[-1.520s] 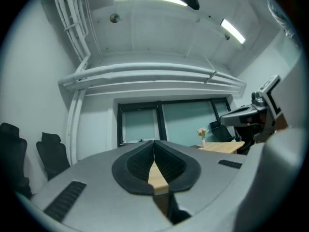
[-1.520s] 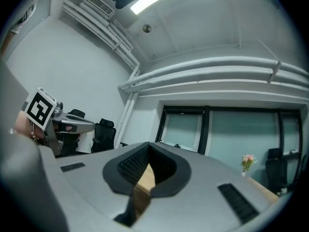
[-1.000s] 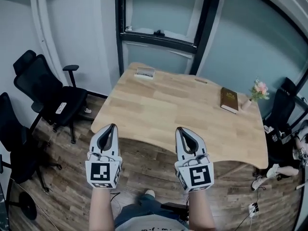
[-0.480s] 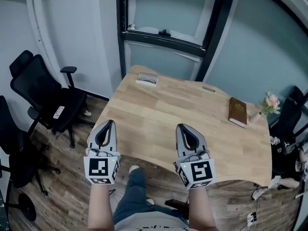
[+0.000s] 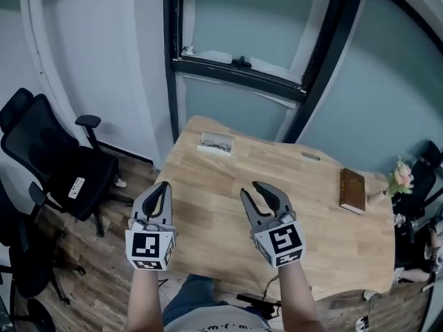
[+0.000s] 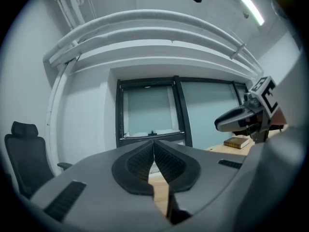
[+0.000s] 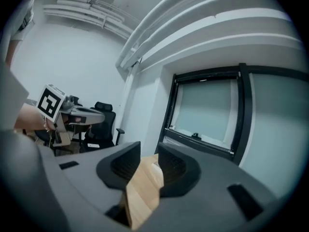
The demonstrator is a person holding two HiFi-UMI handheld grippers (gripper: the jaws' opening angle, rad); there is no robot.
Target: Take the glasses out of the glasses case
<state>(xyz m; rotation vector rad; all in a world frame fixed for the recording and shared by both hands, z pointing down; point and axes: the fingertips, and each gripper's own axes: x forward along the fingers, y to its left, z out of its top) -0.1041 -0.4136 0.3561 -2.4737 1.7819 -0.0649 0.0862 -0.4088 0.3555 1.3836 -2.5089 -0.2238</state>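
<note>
**Case lies far ahead, between the two grippers**

Head view: the glasses case (image 5: 216,144) sits near the far left corner of the table (image 5: 228,213), well apart from both tools. Its long side runs across my view, roughly along the far edge. A dark frame seems to show inside it, but it is too small for me to be sure. My left gripper (image 5: 163,185) and right gripper (image 5: 252,189) hover over the near edge, both pointing away from me. The case lies ahead of the gap between them, so I judge neither arm clearly nearer. A book (image 5: 352,189) and flowers (image 5: 399,176) stand off to the right, out of the way.

Left gripper view: the jaws are pressed together at the tips with nothing between them. The other gripper (image 6: 241,117) shows at the right.

Right gripper view: the jaws are opening, and only bare table wood shows in the gap. I cannot pick out the case here with any certainty.

I judge the reach has to go forward across the table, meeting the case across its short side.
</note>
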